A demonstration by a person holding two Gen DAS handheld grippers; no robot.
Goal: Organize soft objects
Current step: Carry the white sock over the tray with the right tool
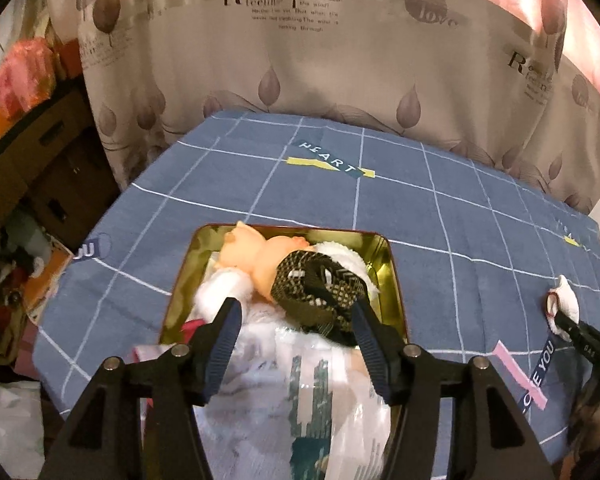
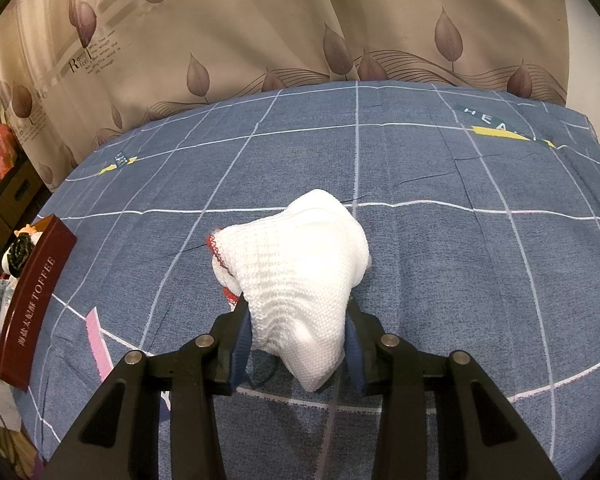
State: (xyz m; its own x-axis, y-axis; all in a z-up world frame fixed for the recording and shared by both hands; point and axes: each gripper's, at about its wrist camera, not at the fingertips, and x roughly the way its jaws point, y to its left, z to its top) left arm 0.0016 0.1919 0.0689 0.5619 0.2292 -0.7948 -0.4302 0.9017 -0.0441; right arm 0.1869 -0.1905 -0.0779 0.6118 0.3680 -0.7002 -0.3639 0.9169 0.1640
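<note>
A gold-lined tin box (image 1: 392, 264) sits on the blue checked cloth and holds several soft items: a peach squishy toy (image 1: 260, 256), a black-and-tan woven strap (image 1: 320, 288), white fluffy pieces (image 1: 216, 288) and a plastic-wrapped packet (image 1: 300, 376). My left gripper (image 1: 296, 316) is open above the box, with the strap and packet between its fingers. My right gripper (image 2: 296, 320) is shut on a white knitted sock (image 2: 300, 264) with red trim, resting on the cloth. It also shows at the far right of the left wrist view (image 1: 564, 304). The box's dark red "TOFFEE" side (image 2: 32, 300) shows at the left of the right wrist view.
A leaf-print curtain (image 1: 300, 60) hangs behind the table. Cardboard boxes and clutter (image 1: 28, 184) stand off the table's left side. The blue cloth (image 2: 440, 248) stretches wide beyond and right of the sock.
</note>
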